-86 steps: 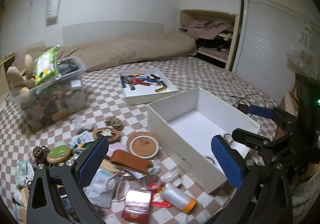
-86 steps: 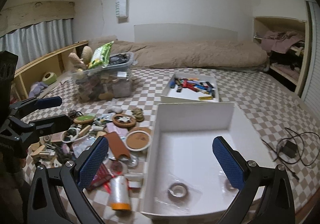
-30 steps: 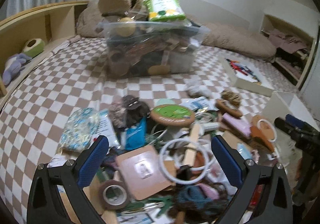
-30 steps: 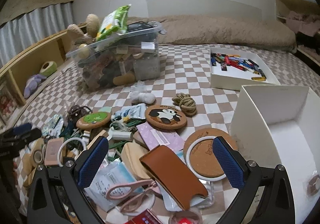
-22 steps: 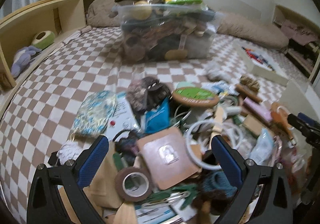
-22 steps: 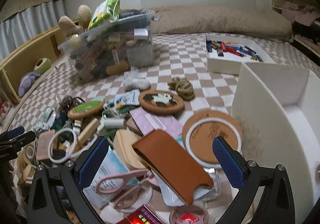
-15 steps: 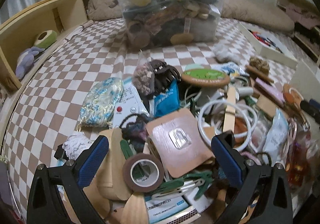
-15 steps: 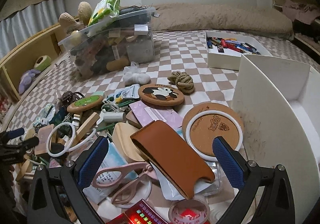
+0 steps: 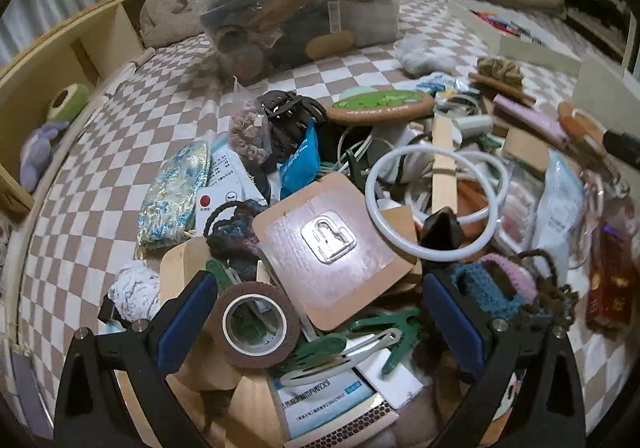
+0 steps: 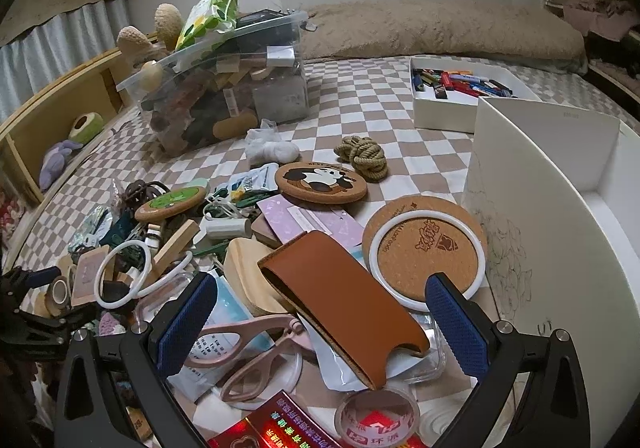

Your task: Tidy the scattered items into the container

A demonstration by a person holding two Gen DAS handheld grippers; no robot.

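Note:
My left gripper [image 9: 320, 322] is open, low over the left end of the clutter pile. A brown tape roll [image 9: 256, 324] lies by its left finger, and a tan card with a metal hook [image 9: 330, 248] and a white ring [image 9: 436, 204] lie just ahead. My right gripper [image 10: 322, 322] is open over a brown leather sleeve [image 10: 344, 304], with pink scissors [image 10: 248, 344] by its left finger and a cork coaster in a white ring [image 10: 426, 248] ahead. The white box [image 10: 560, 216] stands at the right.
A full clear bin [image 10: 228, 88] stands at the back on the checkered bed cover [image 10: 352, 100]. A white tray of lighters [image 10: 460, 88] sits behind the box. A panda coaster [image 10: 320, 180], rope knot [image 10: 362, 156] and green coaster [image 9: 380, 104] lie in the pile. A wooden shelf [image 9: 60, 68] runs along the left.
Both grippers have swung left from the white box and dropped toward the pile. The left one has closed in on the tape roll and hook card, the right on the leather sleeve.

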